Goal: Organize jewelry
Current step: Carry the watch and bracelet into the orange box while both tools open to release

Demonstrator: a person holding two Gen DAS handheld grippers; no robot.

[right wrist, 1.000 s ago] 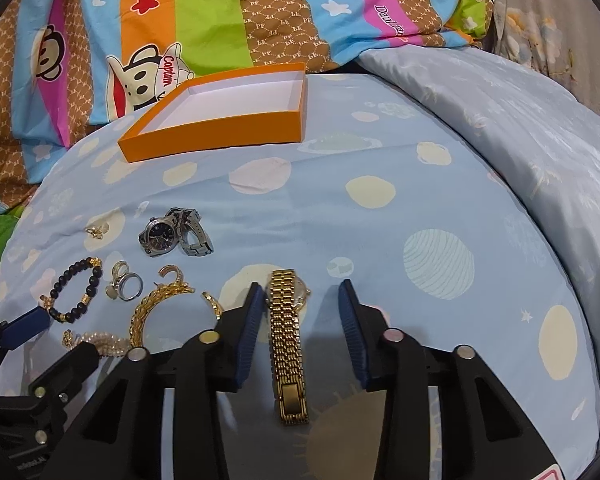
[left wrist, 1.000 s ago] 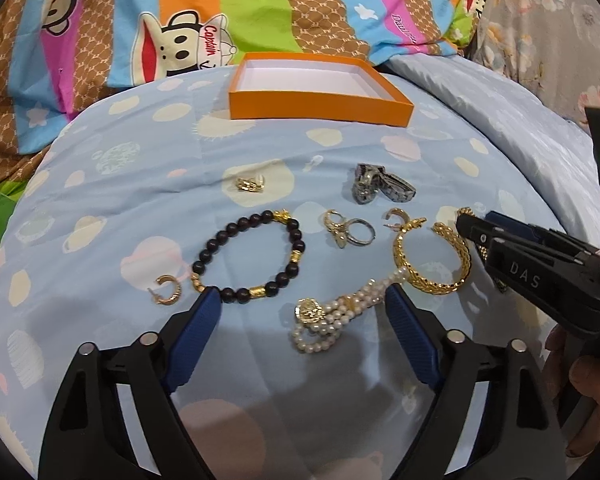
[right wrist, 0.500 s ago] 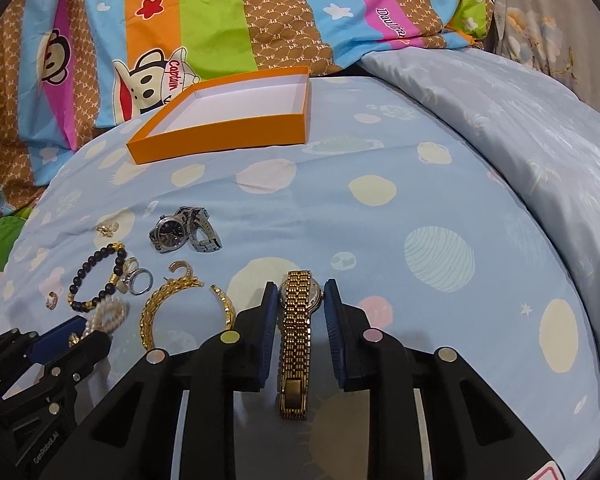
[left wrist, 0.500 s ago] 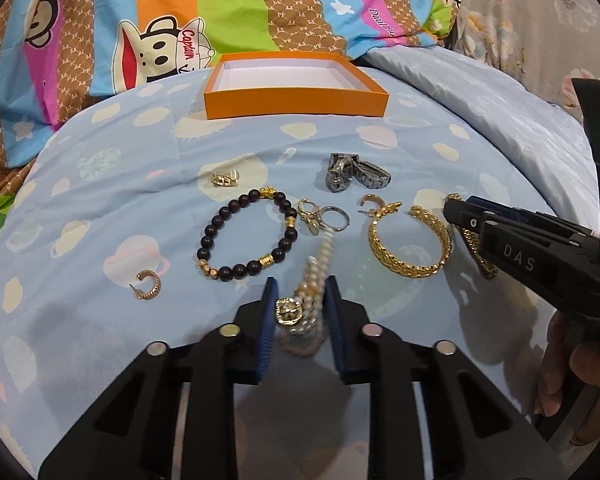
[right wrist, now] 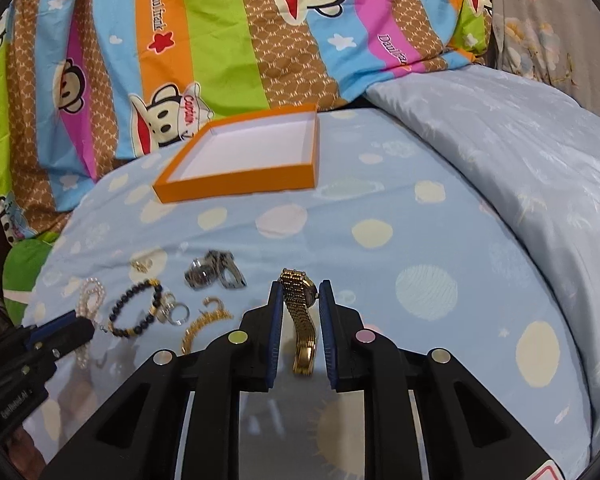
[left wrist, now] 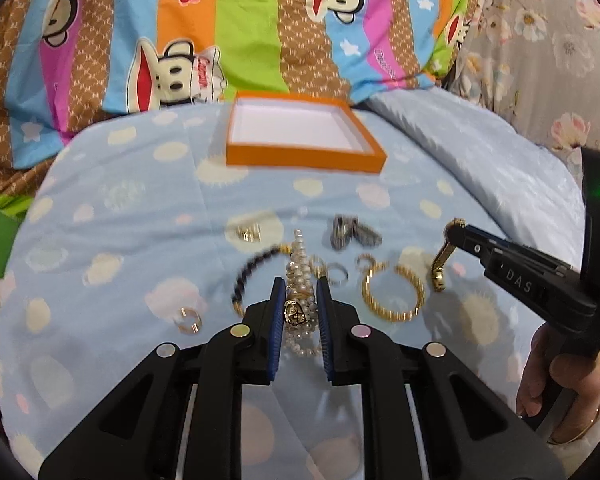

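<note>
Clamping pearl bracelet [left wrist: 299,280] in left hand-held gripper [left wrist: 299,304], right hand-held gripper [right wrist: 300,312] pinching gold watch [right wrist: 300,312]

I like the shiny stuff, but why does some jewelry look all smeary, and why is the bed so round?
Left wrist view: motion blur smears the bead bracelet, silver watch and box; the pearls in the left gripper stay sharper. Right wrist view: crisper, the gold watch in the right gripper is clear. Both views: the fisheye lens bulges the bed and darkens the corners.
</note>
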